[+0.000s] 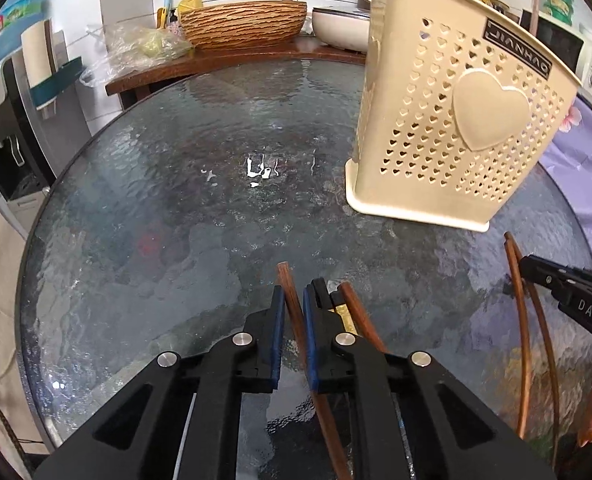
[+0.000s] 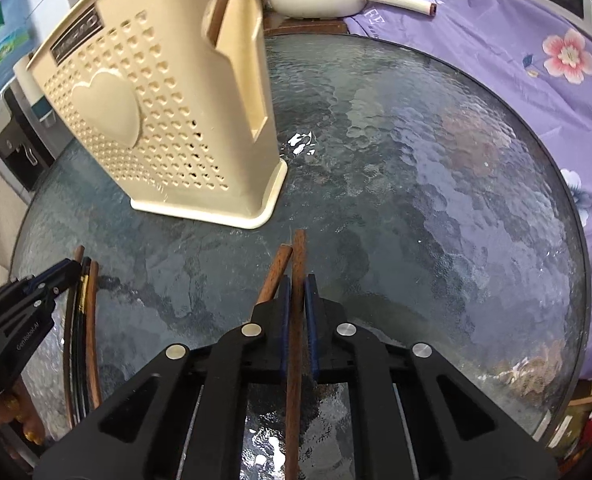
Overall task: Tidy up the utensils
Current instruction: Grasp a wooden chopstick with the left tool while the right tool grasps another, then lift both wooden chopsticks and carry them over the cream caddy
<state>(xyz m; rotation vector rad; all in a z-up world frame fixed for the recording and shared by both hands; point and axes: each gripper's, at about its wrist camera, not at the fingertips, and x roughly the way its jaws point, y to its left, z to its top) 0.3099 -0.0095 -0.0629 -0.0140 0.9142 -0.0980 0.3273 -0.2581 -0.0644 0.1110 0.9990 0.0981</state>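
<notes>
A beige perforated utensil holder (image 1: 456, 120) with a raised heart stands upright on the round glass table (image 1: 175, 208); it also shows in the right wrist view (image 2: 155, 120). My left gripper (image 1: 293, 300) is shut on a brown chopstick (image 1: 289, 300); another brown chopstick (image 1: 360, 320) and a dark gold-marked one lie just right of it. My right gripper (image 2: 298, 292) is shut on a brown chopstick (image 2: 298, 264), with a second brown chopstick (image 2: 275, 272) lying beside its left finger. The right gripper also shows in the left wrist view (image 1: 536, 272), over two chopsticks (image 1: 522, 320).
Behind the table, a wooden shelf (image 1: 231, 60) carries a woven basket (image 1: 243, 24), a white pan (image 1: 340, 24) and plastic bags. A purple flowered cloth (image 2: 516, 60) lies along the table's right side. A water dispenser (image 1: 3, 140) stands at the left.
</notes>
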